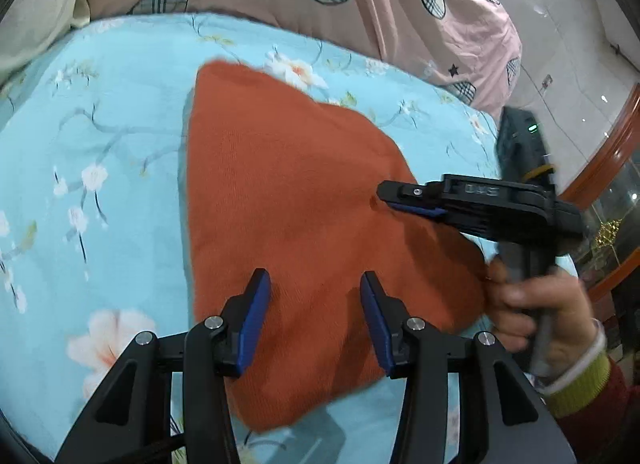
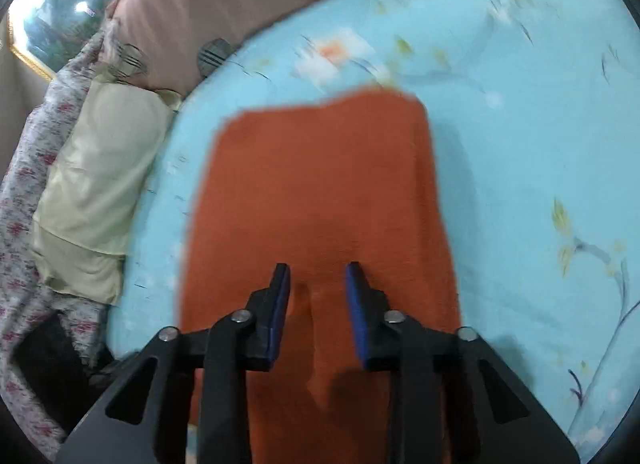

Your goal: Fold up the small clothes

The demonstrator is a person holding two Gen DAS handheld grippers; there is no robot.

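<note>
Half the orange garment (image 2: pixel 320 192) hidden under blurred right gripper (image 2: pixel 318 268).

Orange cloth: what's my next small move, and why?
Probably lower the left gripper onto the orange cloth and pinch its near part. Its jaws stand open just above the fabric, gripping nothing, while the right gripper, nearly closed, tips onto the cloth's middle as if pinning it.
</note>
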